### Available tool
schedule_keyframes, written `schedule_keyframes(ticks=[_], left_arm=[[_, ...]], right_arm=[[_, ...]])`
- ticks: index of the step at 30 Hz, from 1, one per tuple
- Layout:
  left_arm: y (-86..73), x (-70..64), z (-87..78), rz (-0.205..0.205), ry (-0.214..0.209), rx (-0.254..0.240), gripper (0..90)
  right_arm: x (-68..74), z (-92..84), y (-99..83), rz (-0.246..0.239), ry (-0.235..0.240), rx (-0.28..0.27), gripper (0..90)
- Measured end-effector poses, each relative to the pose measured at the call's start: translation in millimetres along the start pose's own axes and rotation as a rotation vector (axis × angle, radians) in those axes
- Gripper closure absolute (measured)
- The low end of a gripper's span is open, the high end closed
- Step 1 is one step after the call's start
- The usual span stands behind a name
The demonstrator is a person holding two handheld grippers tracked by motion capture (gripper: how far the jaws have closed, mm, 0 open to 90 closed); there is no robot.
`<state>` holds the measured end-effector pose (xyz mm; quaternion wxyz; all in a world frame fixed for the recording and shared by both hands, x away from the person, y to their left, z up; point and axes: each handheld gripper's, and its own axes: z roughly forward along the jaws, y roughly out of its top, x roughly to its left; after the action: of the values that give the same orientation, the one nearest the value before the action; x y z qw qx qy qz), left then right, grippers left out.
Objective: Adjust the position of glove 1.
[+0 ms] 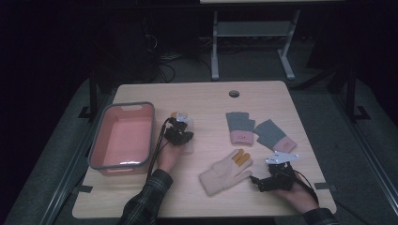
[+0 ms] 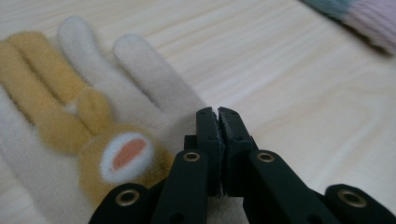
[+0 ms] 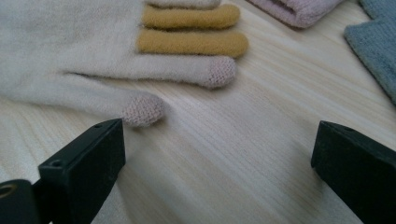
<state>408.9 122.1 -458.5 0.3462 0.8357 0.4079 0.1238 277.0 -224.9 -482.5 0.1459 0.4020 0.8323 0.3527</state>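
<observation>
My left gripper (image 2: pixel 218 112) is pinched shut on the edge of the cream rabbit glove (image 2: pixel 70 116) beside the pink bin (image 1: pixel 123 136), my right gripper (image 3: pixel 219 154) gapes wide near its mate (image 3: pixel 93 56), and so thin a bite of fleece could slip free on lifting.

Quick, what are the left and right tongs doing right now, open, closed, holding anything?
Left tongs: shut, tips over the cream glove; cannot tell if fabric is pinched.
Right tongs: open, holding nothing, beside the second cream glove.
</observation>
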Motion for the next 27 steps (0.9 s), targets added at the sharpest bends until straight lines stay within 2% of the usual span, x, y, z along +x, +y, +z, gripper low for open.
schedule_keyframes(ticks=[3,5,10,16,20,22,24,26,27], left_arm=[[0.9,-7.1,-0.8,0.018,-0.032,0.002,87.8],[1.9,-15.3,-1.5,0.051,-0.075,0.0,87.7],[0.4,-32.2,-2.6,0.113,-0.146,0.015,87.6],[-7.3,-47.5,-13.5,0.177,-0.209,0.044,87.5],[-16.5,-53.4,-24.4,0.212,-0.223,0.064,86.6],[-19.5,-54.4,-29.3,0.215,-0.224,0.06,85.6],[-19.3,-54.7,-34.8,0.213,-0.222,0.04,82.6],[-15.5,-53.0,-40.5,0.195,-0.212,-0.001,79.0],[-13.2,-51.7,-42.3,0.195,-0.205,-0.003,76.8]], right_arm=[[0.0,0.0,0.0,0.0,0.0,0.0,2.3],[0.0,0.0,0.0,0.0,0.0,0.0,2.3],[0.0,0.0,0.0,0.0,0.0,0.0,2.3],[0.0,0.0,0.0,0.0,0.0,0.0,2.3],[0.0,0.0,0.0,0.0,0.0,0.0,2.3],[0.0,0.0,0.0,0.0,0.0,0.0,2.3],[0.0,0.0,0.0,0.0,0.0,0.0,2.3],[0.0,0.0,0.0,0.0,0.0,0.0,2.3],[0.0,0.0,0.0,0.0,0.0,0.0,2.3]])
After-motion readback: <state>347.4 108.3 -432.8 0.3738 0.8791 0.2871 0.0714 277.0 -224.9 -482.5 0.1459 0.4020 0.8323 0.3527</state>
